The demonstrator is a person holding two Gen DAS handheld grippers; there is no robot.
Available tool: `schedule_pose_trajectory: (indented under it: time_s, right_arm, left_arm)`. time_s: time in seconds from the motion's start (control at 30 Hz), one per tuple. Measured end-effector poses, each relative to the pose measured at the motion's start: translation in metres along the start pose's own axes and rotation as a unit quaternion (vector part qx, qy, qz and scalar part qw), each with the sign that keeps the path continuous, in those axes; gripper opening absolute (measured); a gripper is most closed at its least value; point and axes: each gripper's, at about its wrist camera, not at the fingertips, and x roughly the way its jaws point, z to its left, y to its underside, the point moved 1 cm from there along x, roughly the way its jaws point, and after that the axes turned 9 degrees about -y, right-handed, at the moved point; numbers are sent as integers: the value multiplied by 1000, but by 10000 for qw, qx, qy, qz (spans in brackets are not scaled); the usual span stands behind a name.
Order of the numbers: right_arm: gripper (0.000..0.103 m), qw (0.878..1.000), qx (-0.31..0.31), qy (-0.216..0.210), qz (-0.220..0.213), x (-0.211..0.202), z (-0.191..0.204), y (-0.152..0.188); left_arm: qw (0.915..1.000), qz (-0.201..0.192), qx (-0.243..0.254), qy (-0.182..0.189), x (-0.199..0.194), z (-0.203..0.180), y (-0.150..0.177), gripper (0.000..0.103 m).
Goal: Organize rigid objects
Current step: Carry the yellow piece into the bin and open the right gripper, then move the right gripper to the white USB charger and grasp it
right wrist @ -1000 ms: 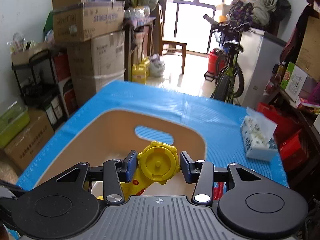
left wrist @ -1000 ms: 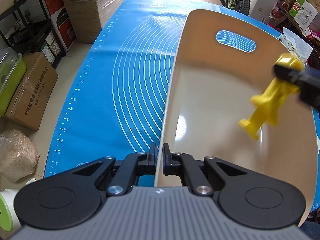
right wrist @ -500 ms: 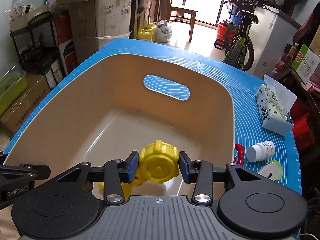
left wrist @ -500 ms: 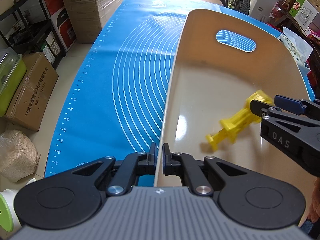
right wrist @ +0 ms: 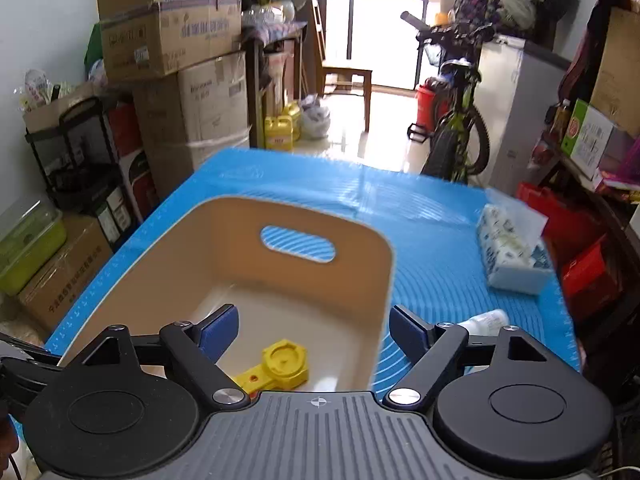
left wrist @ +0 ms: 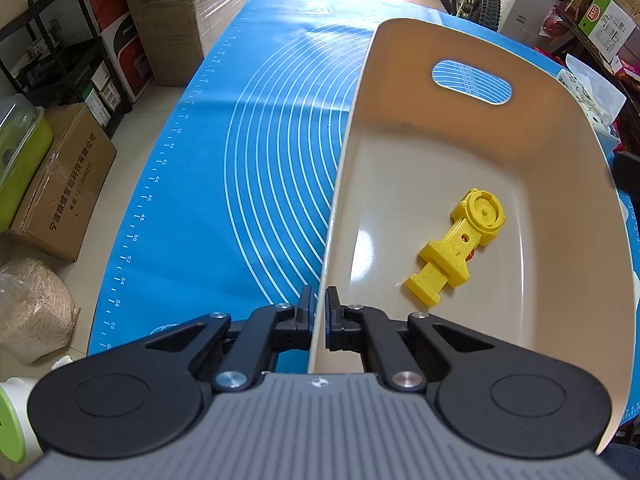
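Yellow toy (left wrist: 459,249) lies flat in beige bin (left wrist: 400,80); left gripper (left wrist: 318,312) pinching bin's rim, right gripper (right wrist: 314,330) spread wide w/ nothing.

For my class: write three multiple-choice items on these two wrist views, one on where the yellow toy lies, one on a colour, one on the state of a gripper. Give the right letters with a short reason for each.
1. Where is the yellow toy?
A. On the floor of the beige bin
B. On the blue mat beside the bin
C. Between the right gripper's fingers

2. What colour are the pads on the right gripper?
A. Red
B. Blue
C. Green

3. What is the left gripper doing?
A. Open above the toy
B. Shut on the tissue pack
C. Shut on the bin's wall

Answers:
1 A: the toy lies flat on the bin floor, with nothing gripping it.
2 B: both pads show blue in the right wrist view.
3 C: its two fingers sit on either side of the thin near wall, pinching it.
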Motion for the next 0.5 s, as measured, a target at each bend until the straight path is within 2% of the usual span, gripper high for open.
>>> schedule_pose_trajectory:
  time_s: [0.2,0.5]
  right_arm:
    - [93,9995,269,133,-94,-24,-34,1]
    - [96,9969,386,670,175,-36,-82,28]
  left_arm:
    - [10000,1,-4,1,0,1,0,7]
    - [10000,2,-8,-3,0,0,0,7]
